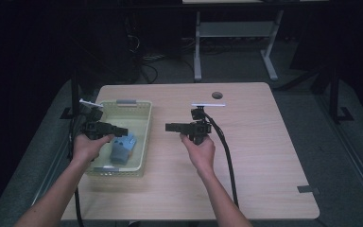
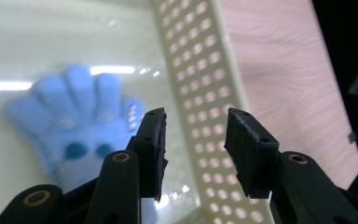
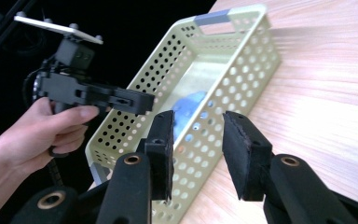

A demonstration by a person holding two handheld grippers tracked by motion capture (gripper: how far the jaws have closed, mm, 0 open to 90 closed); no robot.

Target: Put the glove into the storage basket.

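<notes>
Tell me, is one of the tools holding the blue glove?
No, nothing is held. The left tool and the right tool both have open, empty jaws. The blue glove lies loose in the basket.

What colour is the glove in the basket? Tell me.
Light blue with a grey cuff; the glove shows best in the left gripper view.

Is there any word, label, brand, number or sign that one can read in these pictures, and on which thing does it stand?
None can be read.
Basket: the grey patches on its end rims are blank.
Blue glove in the basket: dark dots, no letters.
Table: a grey strip of tape near the corner, no writing to be seen.
Left hand-held gripper and right hand-held gripper: no marks can be made out.
</notes>
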